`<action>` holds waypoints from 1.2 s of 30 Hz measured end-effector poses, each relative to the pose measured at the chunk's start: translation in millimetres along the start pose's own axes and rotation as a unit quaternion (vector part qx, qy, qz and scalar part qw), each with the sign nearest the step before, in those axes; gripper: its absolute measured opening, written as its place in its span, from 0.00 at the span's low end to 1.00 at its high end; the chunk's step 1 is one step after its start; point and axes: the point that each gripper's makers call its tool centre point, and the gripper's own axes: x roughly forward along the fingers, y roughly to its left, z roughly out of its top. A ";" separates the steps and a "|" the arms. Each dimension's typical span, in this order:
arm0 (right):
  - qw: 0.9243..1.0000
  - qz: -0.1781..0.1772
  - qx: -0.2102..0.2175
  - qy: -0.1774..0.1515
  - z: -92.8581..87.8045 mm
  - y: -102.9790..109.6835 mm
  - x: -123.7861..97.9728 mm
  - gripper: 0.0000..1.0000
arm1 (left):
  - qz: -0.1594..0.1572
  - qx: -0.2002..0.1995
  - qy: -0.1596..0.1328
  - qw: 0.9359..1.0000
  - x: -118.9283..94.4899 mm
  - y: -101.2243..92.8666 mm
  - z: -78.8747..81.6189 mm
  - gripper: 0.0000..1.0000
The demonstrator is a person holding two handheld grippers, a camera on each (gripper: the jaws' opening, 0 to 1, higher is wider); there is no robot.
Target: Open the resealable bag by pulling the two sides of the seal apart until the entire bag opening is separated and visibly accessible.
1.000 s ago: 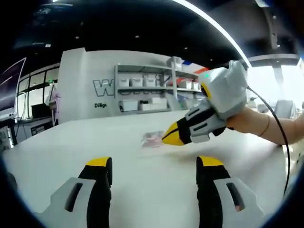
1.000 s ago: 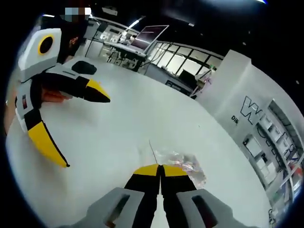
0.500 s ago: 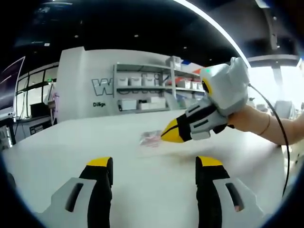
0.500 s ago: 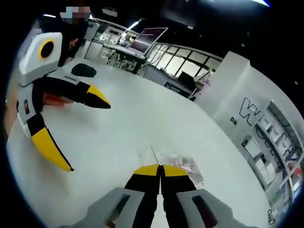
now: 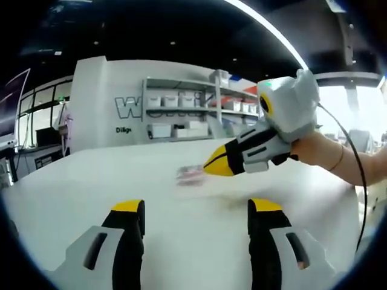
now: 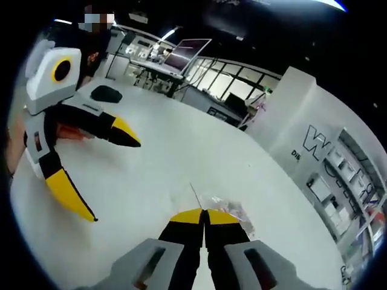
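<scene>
Right gripper [image 6: 204, 212] has its jaws pinched together on the edge of the resealable bag [image 6: 228, 211], which sits just off the white table [image 6: 151, 163] w/ something pinkish inside. Left gripper [image 6: 109, 172] hangs above the table w/ jaws spread wide, well apart from the bag, gripping nothing. Shelves [image 5: 181, 118] w/ boxes line the back wall.

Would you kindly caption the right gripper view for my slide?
Right claw shut at the resealable bag on the white table; left claw open.
</scene>
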 end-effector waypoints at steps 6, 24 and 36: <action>1.000 0.005 -0.001 -0.004 4.3 3.0 -3.4 0.00 | -0.002 -0.014 0.001 1.000 -2.0 1.6 1.2 0.66; 1.000 0.009 0.007 -0.012 10.4 7.4 -10.6 0.00 | -0.008 -0.017 0.005 1.000 -2.0 0.4 1.1 0.64; 1.000 0.015 0.015 -0.023 16.9 12.5 -17.5 0.00 | -0.015 -0.018 0.009 1.000 -2.6 -4.5 1.6 0.62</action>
